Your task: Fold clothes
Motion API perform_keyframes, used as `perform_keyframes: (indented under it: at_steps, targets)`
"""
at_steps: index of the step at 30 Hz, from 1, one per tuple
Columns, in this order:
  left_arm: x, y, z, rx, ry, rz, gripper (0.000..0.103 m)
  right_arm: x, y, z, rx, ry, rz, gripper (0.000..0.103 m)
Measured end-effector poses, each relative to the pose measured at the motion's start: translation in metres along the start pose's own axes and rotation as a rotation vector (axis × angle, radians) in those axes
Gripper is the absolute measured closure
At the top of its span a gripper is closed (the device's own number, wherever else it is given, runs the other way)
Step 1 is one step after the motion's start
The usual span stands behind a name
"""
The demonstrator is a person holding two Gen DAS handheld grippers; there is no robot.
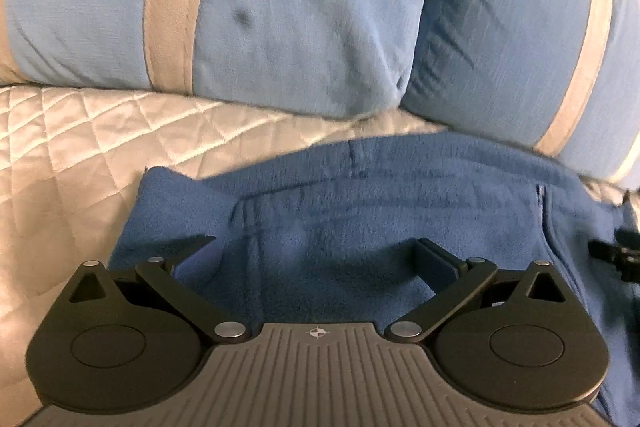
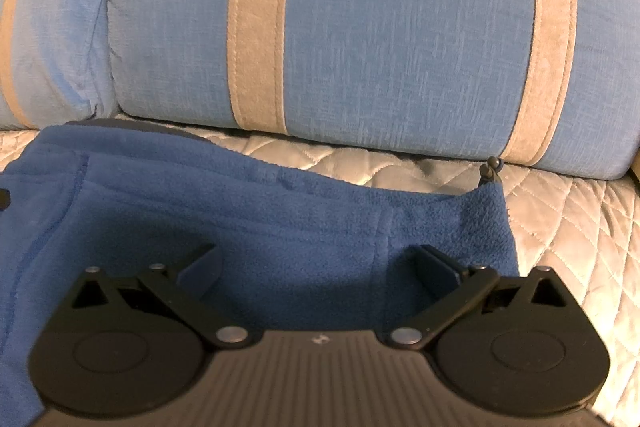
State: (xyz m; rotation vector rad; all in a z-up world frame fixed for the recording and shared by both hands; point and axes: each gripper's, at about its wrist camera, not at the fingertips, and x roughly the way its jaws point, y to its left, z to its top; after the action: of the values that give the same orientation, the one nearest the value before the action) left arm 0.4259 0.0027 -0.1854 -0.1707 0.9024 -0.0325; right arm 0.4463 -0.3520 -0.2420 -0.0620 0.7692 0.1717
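Observation:
A dark blue fleece garment [image 1: 380, 211] lies on a quilted cream bedspread [image 1: 72, 147]. My left gripper [image 1: 316, 247] hovers open just above the garment's left part, fingers wide apart with nothing between them. In the right wrist view the same fleece [image 2: 240, 211] spreads from the left edge to a far right corner, where a small dark cord toggle [image 2: 491, 166] pokes out. My right gripper [image 2: 316, 255] is open over the fleece near that right side, holding nothing. A black part of the right gripper [image 1: 616, 251] shows at the far right of the left wrist view.
Big light blue pillows with beige stripes [image 1: 280, 7] [image 2: 380, 27] stand along the back, close behind the garment. Quilted bedspread [image 2: 568, 227] lies bare to the right of the garment and also to its left in the left wrist view.

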Motion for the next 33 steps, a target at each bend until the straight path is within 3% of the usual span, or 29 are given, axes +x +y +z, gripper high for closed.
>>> perform_keyframes:
  at_steps: [5,7,11,13,17,21,26,33]
  targets:
    - [-0.042,0.02,0.002,0.007,0.019,-0.013,0.0,-0.035,-0.006,0.002,-0.169,-0.018,-0.083,0.001]
    - [-0.061,0.034,0.005,-0.026,0.032,-0.028,0.0,-0.053,-0.022,0.004,-0.159,-0.017,-0.087,0.001]
    - [-0.105,0.069,0.01,-0.109,0.0,-0.087,0.0,-0.089,-0.067,0.012,-0.024,0.012,-0.027,0.001]
    - [-0.126,0.076,0.006,-0.11,-0.021,-0.074,0.0,-0.105,-0.087,0.016,0.017,0.063,0.024,0.001]
    - [-0.171,0.091,0.003,-0.073,-0.072,0.018,0.0,-0.13,-0.117,0.022,0.039,0.186,0.131,0.001]
    - [-0.213,0.109,0.001,-0.119,-0.105,0.017,0.0,-0.159,-0.142,0.028,0.065,0.228,0.167,0.001]
    - [-0.269,0.122,0.017,-0.126,-0.173,-0.016,0.0,-0.206,-0.159,0.041,0.027,0.164,0.155,0.001]
    - [-0.337,0.117,0.033,-0.077,-0.252,-0.075,0.0,-0.271,-0.179,0.069,0.045,0.083,0.213,0.001]
